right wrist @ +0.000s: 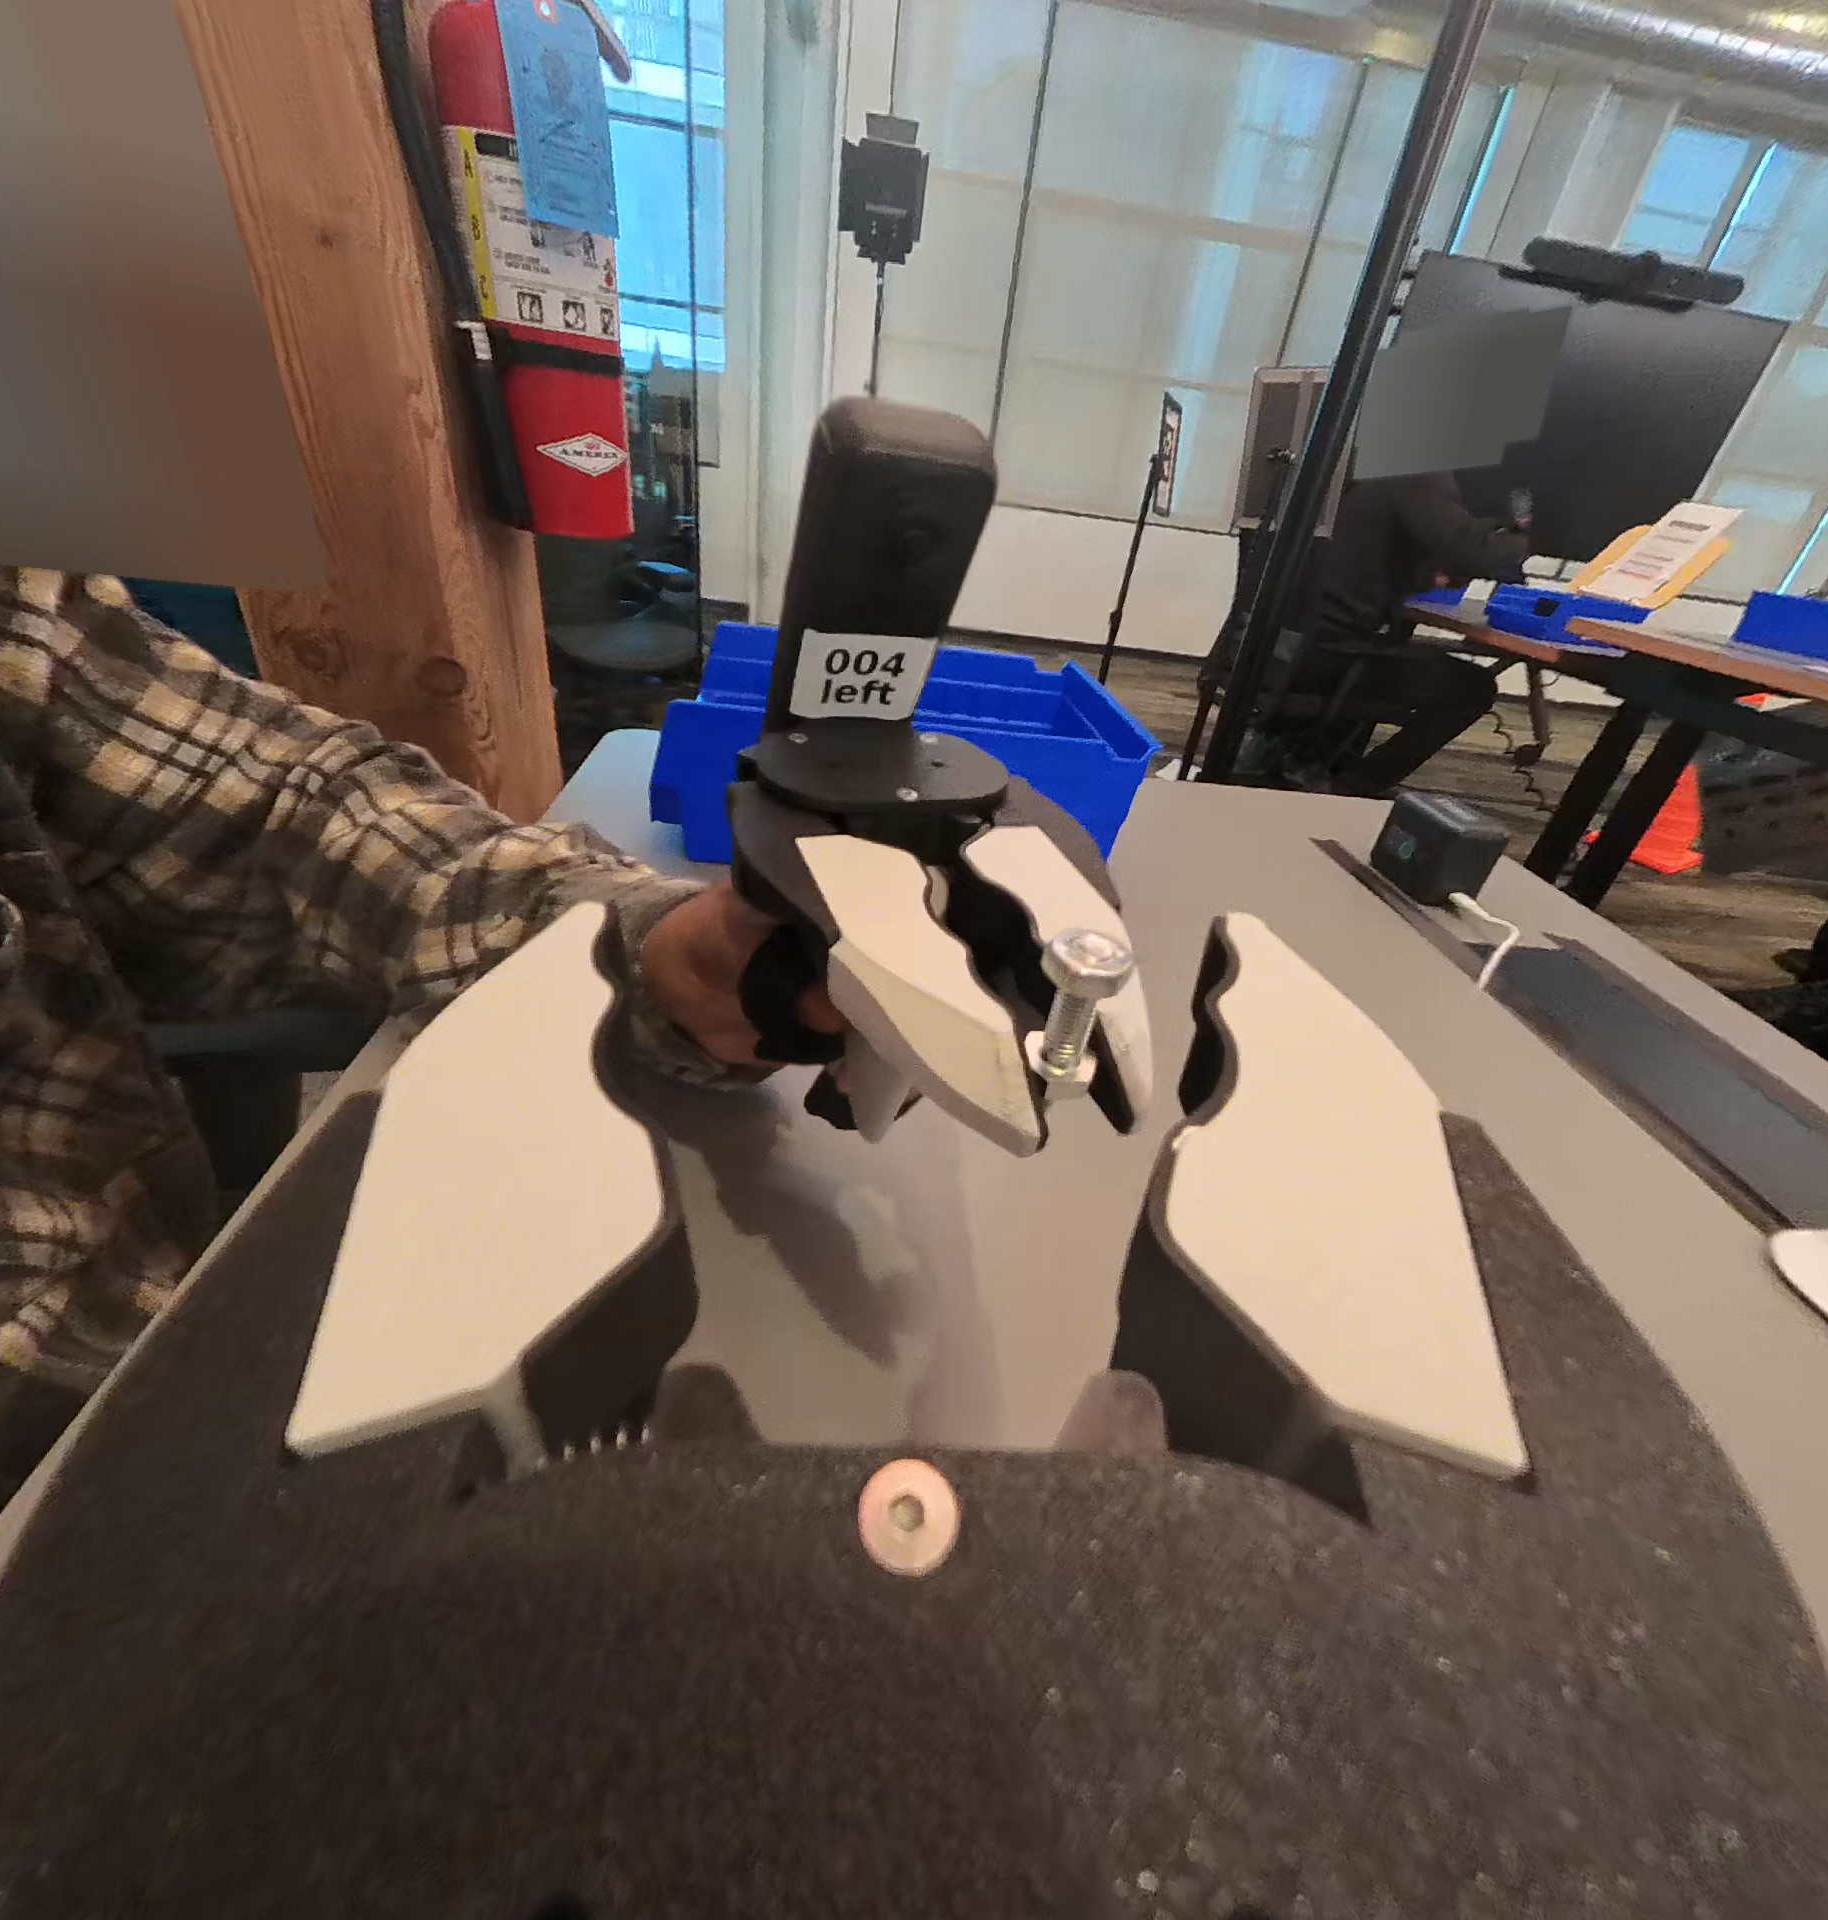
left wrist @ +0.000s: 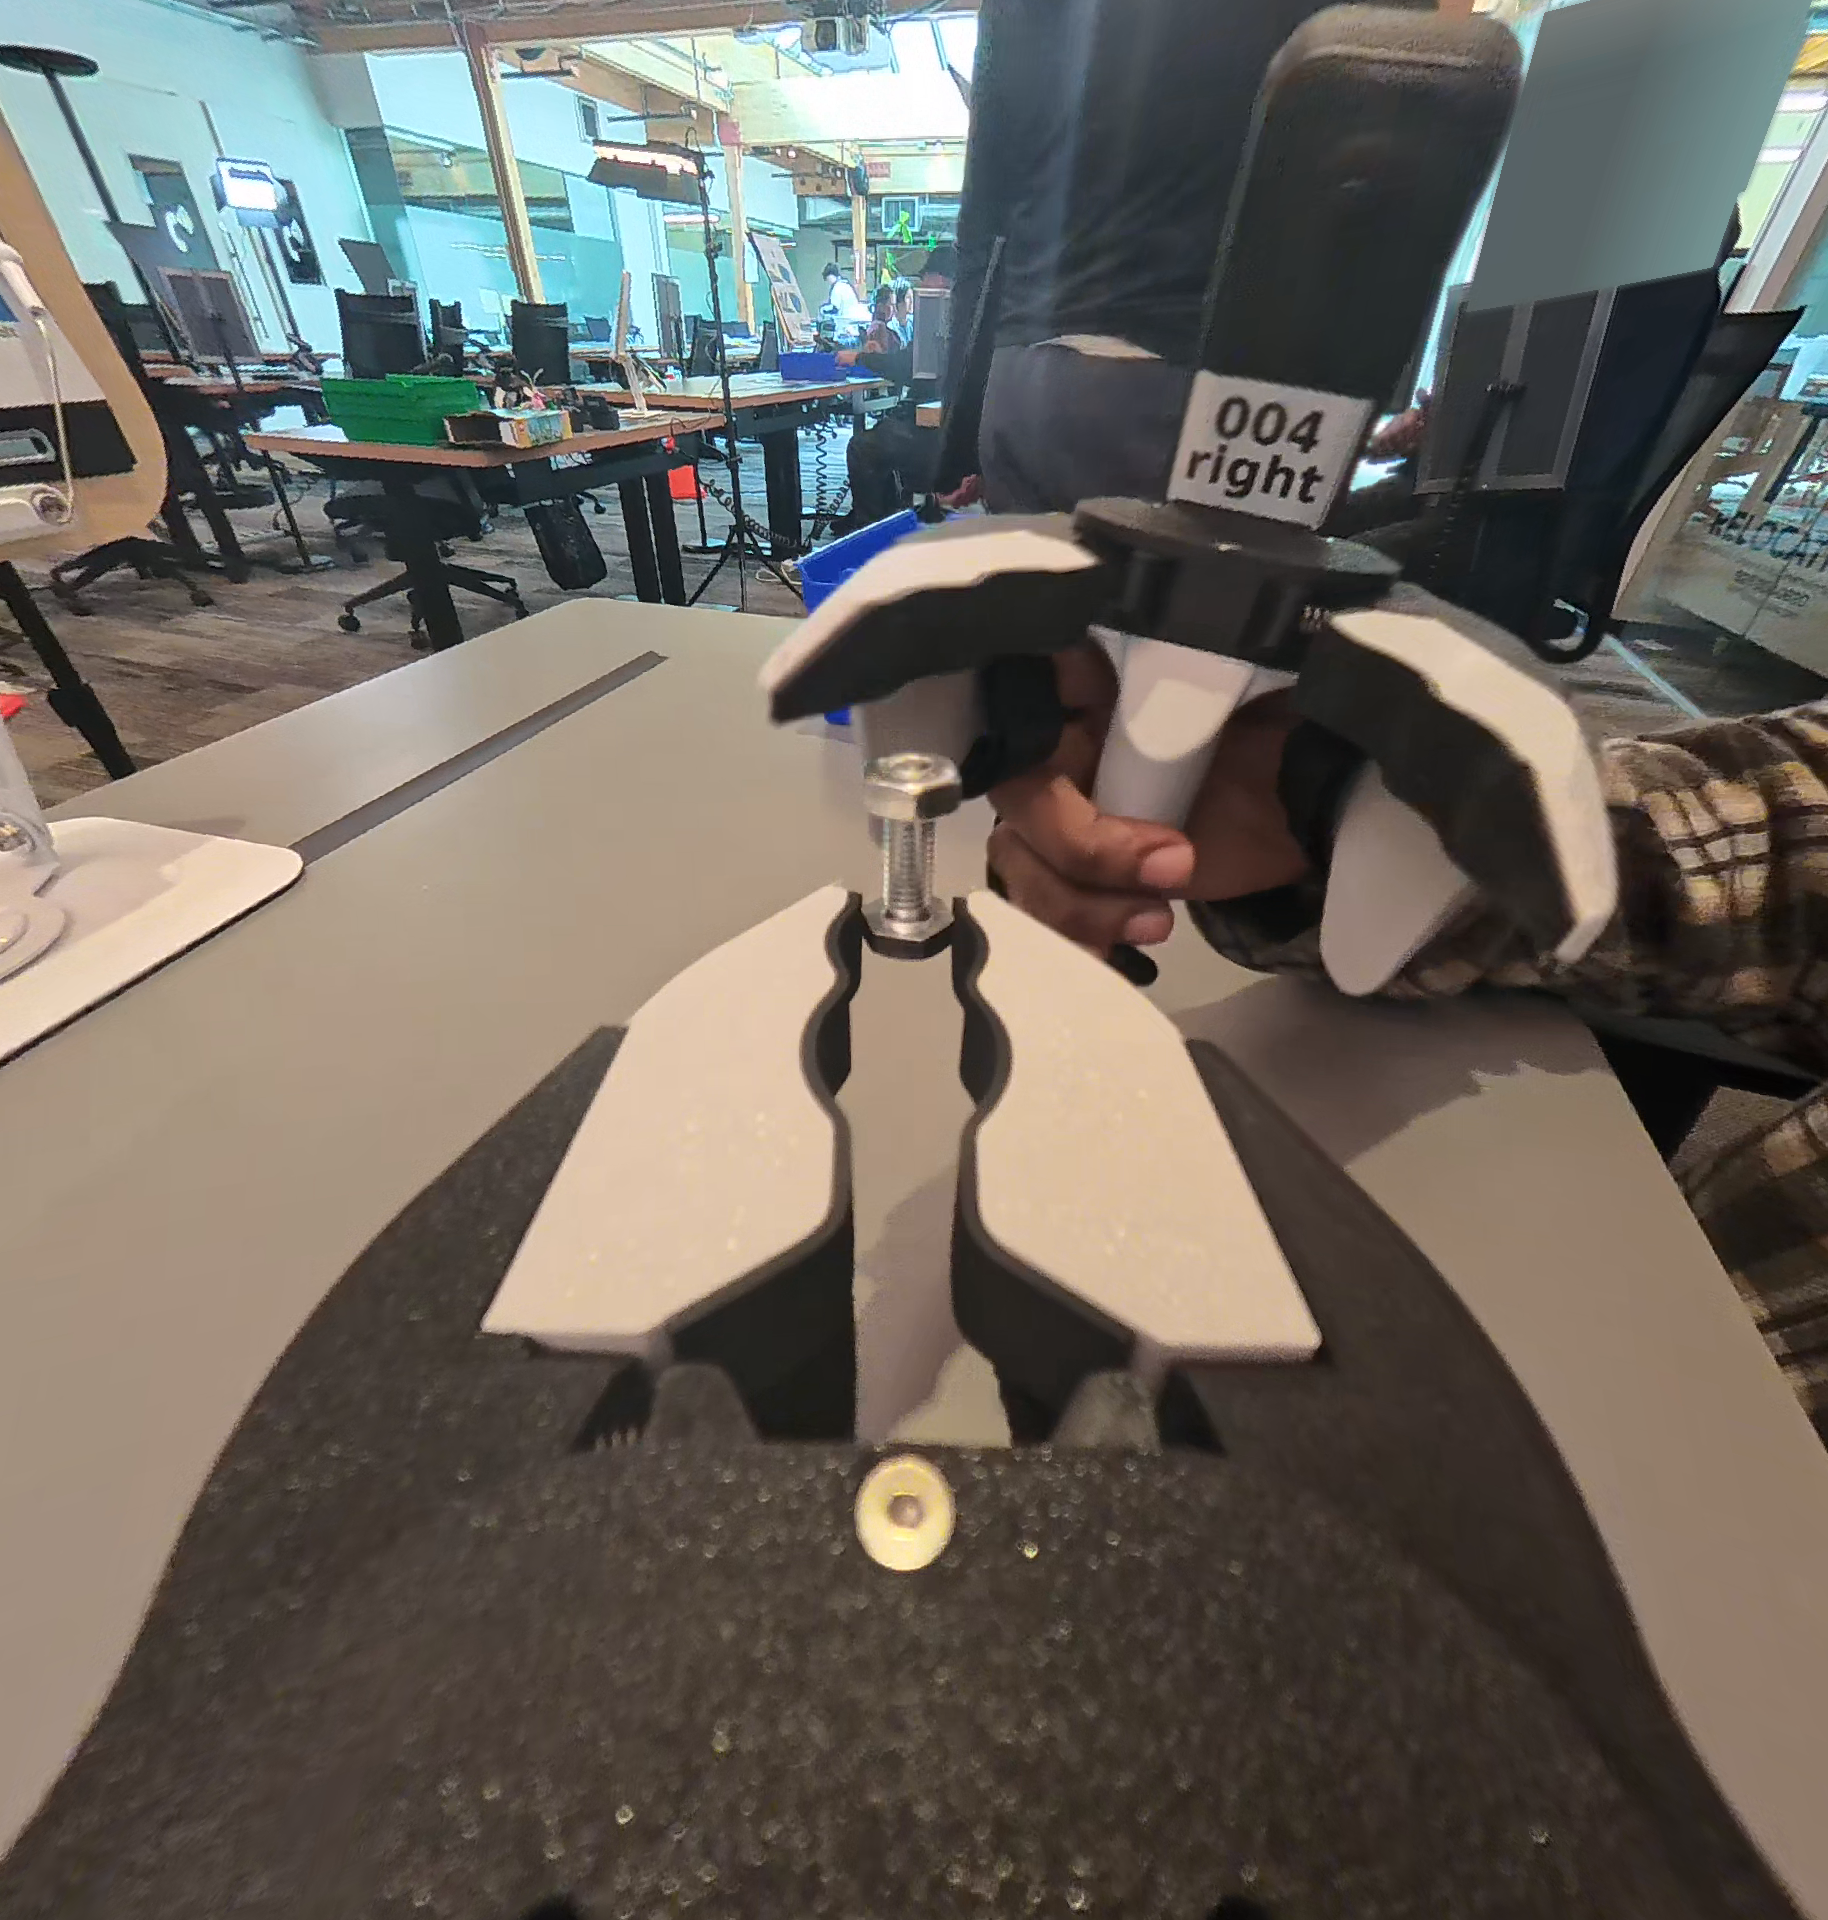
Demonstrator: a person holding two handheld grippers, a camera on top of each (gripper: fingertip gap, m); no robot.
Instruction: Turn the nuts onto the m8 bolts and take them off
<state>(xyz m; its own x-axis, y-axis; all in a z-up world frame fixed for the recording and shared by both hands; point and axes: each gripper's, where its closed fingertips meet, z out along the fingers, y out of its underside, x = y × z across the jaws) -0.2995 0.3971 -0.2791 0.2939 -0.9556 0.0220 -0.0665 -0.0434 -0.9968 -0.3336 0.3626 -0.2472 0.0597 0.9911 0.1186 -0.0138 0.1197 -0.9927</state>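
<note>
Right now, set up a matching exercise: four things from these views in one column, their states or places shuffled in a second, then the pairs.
1. left gripper
2. right gripper
3. bolt
4. blue bin

A. head up, shaft tilted
B. on the far table edge
C. open, holding nothing
D. shut on the nut

Pairs: 1-D, 2-C, 3-A, 4-B

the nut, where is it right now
The nut sits at the lower end of the bolt, pinched at the tips of the left gripper above the grey table; in the right wrist view it is centre-right, beyond the open right gripper.
</note>
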